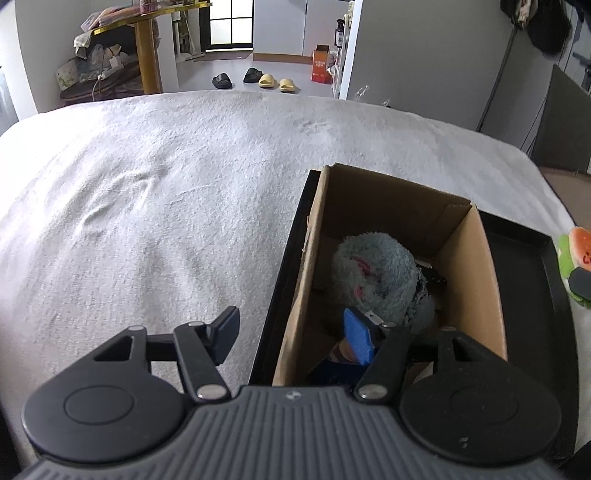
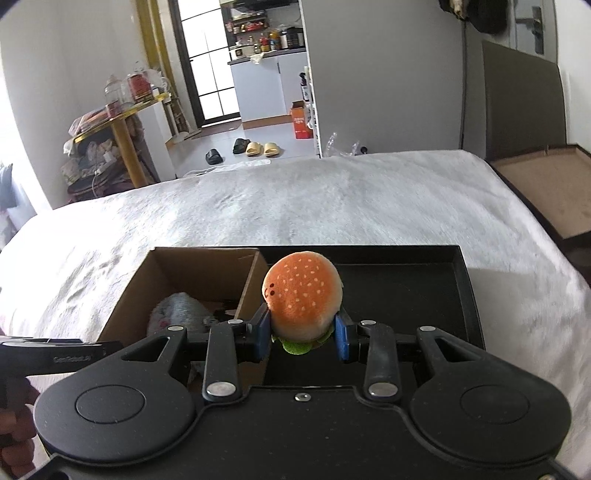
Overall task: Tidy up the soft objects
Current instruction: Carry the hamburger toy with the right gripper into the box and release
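The right gripper (image 2: pixel 302 338) clamped the burger plush (image 2: pixel 302 299) above the black tray (image 2: pixel 465 288), ready for the cardboard box (image 2: pixel 207 264); the left gripper (image 1: pixel 295 338) stood half-open, empty, straddling the box's near-left edge.

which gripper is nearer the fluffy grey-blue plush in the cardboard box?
Left. The left gripper is open, one finger inside the cardboard box just short of the fluffy grey-blue plush. The right gripper is outside the box, over the black tray, clamping the burger plush.

Grey walls (image 2: pixel 388 74) and floor (image 2: pixel 273 133), a white-covered bed (image 1: pixel 166 184), slippers (image 1: pixel 255 79) by a daylit window (image 1: pixel 231 22).
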`<state>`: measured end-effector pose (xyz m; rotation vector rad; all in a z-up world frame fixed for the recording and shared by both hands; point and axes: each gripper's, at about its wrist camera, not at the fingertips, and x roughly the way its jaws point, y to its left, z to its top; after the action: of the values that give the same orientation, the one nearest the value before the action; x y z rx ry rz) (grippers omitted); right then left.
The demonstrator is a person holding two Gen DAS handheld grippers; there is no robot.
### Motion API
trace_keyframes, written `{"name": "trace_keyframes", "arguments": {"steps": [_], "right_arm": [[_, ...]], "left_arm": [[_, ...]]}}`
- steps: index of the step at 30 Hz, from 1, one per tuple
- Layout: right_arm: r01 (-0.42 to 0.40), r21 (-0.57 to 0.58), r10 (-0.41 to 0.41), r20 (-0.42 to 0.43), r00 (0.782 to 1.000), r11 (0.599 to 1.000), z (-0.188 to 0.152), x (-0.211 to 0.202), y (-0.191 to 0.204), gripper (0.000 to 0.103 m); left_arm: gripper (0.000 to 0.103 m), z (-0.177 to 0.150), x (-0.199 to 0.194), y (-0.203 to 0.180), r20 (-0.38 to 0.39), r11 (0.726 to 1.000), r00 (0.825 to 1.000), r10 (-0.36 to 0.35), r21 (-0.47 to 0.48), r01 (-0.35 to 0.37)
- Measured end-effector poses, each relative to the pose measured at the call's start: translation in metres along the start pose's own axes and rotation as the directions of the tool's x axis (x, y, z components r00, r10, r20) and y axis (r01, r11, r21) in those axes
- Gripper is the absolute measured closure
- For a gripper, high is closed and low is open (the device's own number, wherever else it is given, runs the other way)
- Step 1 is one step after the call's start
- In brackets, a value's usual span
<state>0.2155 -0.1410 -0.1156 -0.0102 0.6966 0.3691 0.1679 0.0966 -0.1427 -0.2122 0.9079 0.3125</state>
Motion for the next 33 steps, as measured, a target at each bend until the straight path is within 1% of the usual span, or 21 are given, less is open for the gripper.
{"name": "trace_keyframes", "arguments": {"steps": [2,4,6,11,12,14,18,19,23,27,28,30,31,32,33], "right_arm": [[0.003,-0.014,-0.003,-0.003,1.0,1.0,0.001,-0.001,0.007,0.069],[0.005,-0.027,-0.005,-0.005,1.0,1.0,0.002,-0.002,0.014,0.069],[0.004,-0.037,-0.004,-0.008,1.0,0.999,0.002,-0.004,0.02,0.069],[0.003,-0.087,-0.006,-0.03,1.0,0.996,0.001,-0.006,0.038,0.069],[0.002,-0.1,-0.006,-0.037,0.999,0.995,0.0,-0.006,0.04,0.069],[0.004,-0.135,-0.01,-0.047,0.999,0.991,0.0,-0.005,0.049,0.069],[-0.001,-0.173,-0.01,-0.066,0.998,0.985,0.0,-0.004,0.064,0.069],[-0.001,-0.18,-0.011,-0.066,0.998,0.984,0.0,-0.004,0.067,0.069],[-0.006,-0.214,-0.014,-0.091,0.996,0.977,-0.005,0.003,0.083,0.069],[-0.004,-0.222,-0.022,-0.112,0.993,0.975,-0.011,0.013,0.093,0.069],[0.001,-0.229,-0.027,-0.11,0.994,0.973,-0.011,0.015,0.096,0.068],[0.003,-0.258,-0.03,-0.102,0.994,0.966,-0.013,0.017,0.102,0.059],[0.003,-0.269,-0.031,-0.1,0.995,0.963,-0.012,0.016,0.104,0.047],[0.007,-0.277,-0.033,-0.089,0.995,0.961,-0.012,0.013,0.106,0.043],[0.011,-0.284,-0.033,-0.072,0.997,0.959,-0.01,0.007,0.105,0.043]], "left_arm": [[0.048,-0.001,0.001,0.003,0.005,1.0,1.0,-0.012,-0.015,0.012],[0.048,-0.002,0.004,0.008,0.001,0.999,1.0,-0.031,-0.036,0.031],[0.052,-0.004,0.005,0.011,0.003,0.997,0.999,-0.053,-0.053,0.053],[0.071,-0.01,0.008,0.017,0.009,0.991,0.995,-0.098,-0.09,0.098],[0.072,-0.011,0.008,0.019,0.014,0.99,0.995,-0.103,-0.097,0.104],[0.08,-0.012,0.007,0.021,0.028,0.989,0.994,-0.107,-0.099,0.11],[0.086,-0.015,0.011,0.029,0.019,0.984,0.991,-0.133,-0.118,0.135],[0.089,-0.015,0.012,0.03,0.017,0.982,0.99,-0.139,-0.125,0.14],[0.09,-0.016,0.014,0.035,0.016,0.975,0.985,-0.173,-0.142,0.174],[0.09,-0.017,0.012,0.036,0.019,0.97,0.982,-0.187,-0.152,0.188],[0.09,-0.018,0.012,0.036,0.018,0.97,0.982,-0.188,-0.155,0.188],[0.09,-0.018,0.012,0.038,0.015,0.968,0.982,-0.191,-0.16,0.191],[0.09,-0.019,0.012,0.038,0.014,0.968,0.982,-0.191,-0.161,0.19],[0.09,-0.018,0.011,0.038,0.013,0.969,0.982,-0.191,-0.16,0.19],[0.09,-0.018,0.011,0.038,0.012,0.969,0.982,-0.191,-0.157,0.19]]}}
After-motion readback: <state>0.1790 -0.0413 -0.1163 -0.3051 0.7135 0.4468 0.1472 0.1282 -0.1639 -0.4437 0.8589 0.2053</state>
